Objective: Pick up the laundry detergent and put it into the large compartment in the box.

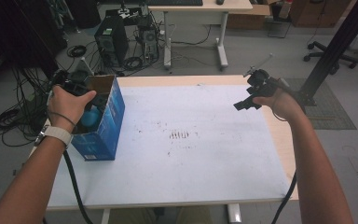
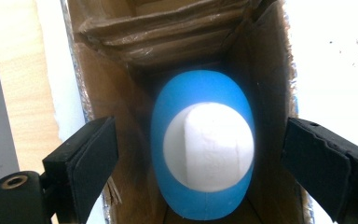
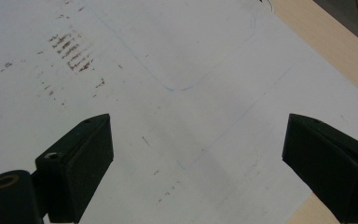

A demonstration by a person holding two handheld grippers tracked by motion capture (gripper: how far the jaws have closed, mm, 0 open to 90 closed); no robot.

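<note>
I see the white-topped wooden table, with an open blue cardboard box at its left edge. Inside lies a blue-and-white egg-shaped object. My left gripper hangs above it, fingers apart; my right gripper hovers over bare table, fingers spread.

grey floor, cables, far desk
</note>
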